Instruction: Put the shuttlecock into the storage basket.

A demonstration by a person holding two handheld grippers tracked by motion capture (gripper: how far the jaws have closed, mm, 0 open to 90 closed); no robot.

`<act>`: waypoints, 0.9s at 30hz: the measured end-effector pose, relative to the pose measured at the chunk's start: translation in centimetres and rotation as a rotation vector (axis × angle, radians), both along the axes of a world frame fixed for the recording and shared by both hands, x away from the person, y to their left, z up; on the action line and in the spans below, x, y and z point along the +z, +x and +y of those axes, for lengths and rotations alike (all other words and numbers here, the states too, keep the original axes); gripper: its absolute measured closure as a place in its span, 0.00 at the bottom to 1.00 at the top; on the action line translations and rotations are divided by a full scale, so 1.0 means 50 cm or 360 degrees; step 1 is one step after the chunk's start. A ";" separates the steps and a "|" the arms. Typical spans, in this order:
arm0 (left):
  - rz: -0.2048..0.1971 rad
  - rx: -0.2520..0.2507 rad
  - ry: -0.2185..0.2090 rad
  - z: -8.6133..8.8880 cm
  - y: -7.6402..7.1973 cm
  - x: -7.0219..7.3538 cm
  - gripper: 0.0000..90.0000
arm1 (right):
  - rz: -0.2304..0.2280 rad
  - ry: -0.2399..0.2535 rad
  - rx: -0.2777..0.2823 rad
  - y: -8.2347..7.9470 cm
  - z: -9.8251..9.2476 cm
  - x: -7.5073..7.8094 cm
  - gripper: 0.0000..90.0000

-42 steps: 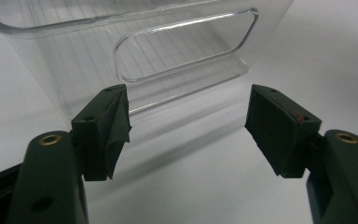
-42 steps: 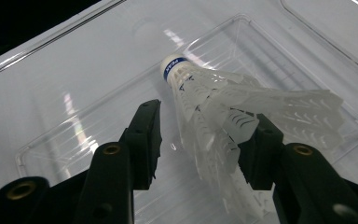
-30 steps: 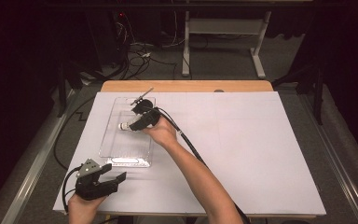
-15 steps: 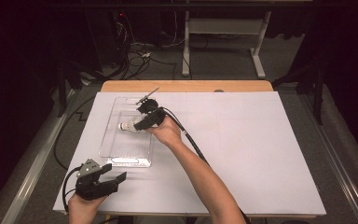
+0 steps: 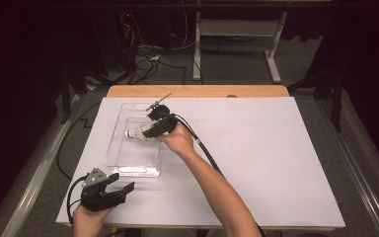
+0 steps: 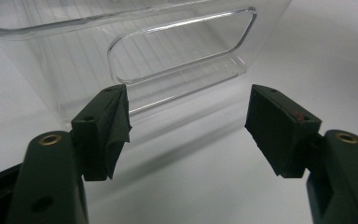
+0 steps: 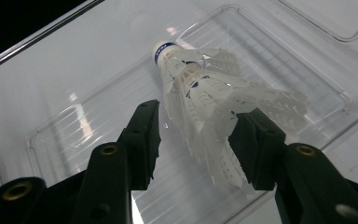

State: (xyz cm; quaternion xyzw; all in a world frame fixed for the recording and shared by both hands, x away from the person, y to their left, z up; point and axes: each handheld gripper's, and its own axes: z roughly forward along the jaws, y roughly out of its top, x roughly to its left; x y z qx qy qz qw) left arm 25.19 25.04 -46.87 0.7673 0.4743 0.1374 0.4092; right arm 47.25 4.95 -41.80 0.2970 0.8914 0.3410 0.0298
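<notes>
A white shuttlecock [image 5: 134, 133] with a blue-banded cork tip is over the clear plastic tray [image 5: 111, 153]. My right gripper [image 5: 145, 132] is shut on its feather skirt, and the cork points to the left. In the right gripper view the skirt of the shuttlecock [image 7: 200, 88] lies between the two black jaws of the right gripper [image 7: 196, 135], above the ribbed floor of the tray [image 7: 74, 130]. My left gripper [image 5: 126, 191] rests open on the white table cover just before the tray's near end. The left gripper [image 6: 189, 126] has nothing between its jaws and faces the handle cutout in the wall of the tray [image 6: 74, 70].
A thin grey rod [image 5: 161, 98] sticks up by the tray's far rim. The right gripper's cable [image 5: 202, 148] runs along the forearm. The white cover [image 5: 276, 163] spreads wide to the right. Beyond the table stand a desk frame [image 5: 237, 34] and floor cables.
</notes>
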 end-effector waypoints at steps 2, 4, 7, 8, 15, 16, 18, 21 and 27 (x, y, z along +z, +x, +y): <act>0.0002 -0.0004 0.0005 -0.001 0.000 0.000 0.35 | -0.0001 0.0013 -0.0018 0.000 -0.004 0.004 0.60; 0.0002 -0.0004 0.0008 -0.002 0.001 0.000 0.35 | -0.0013 0.0008 -0.0017 -0.001 -0.007 0.007 0.61; 0.0001 -0.0003 0.0005 -0.002 0.001 0.000 0.35 | -0.0016 0.0015 -0.0023 -0.004 -0.012 0.011 0.62; 0.0001 -0.0002 0.0006 -0.002 0.001 0.000 0.35 | -0.0016 0.0016 -0.0023 -0.005 -0.014 0.012 0.62; 0.0003 -0.0005 0.0007 -0.002 0.001 0.001 0.35 | -0.0019 0.0016 -0.0031 -0.010 -0.022 0.022 0.64; 0.0003 -0.0005 0.0007 -0.002 0.001 0.000 0.35 | -0.0028 0.0014 -0.0019 -0.010 -0.025 0.023 0.64; 0.0004 -0.0009 0.0011 -0.002 0.001 0.001 0.35 | -0.0031 0.0021 -0.0028 -0.012 -0.028 0.027 0.64; 0.0005 -0.0009 0.0011 -0.002 0.001 0.001 0.35 | -0.0036 0.0032 -0.0033 -0.015 -0.035 0.032 0.64; 0.0002 -0.0001 0.0009 -0.004 0.001 0.000 0.35 | -0.0057 0.0061 -0.0055 -0.021 -0.053 0.040 0.64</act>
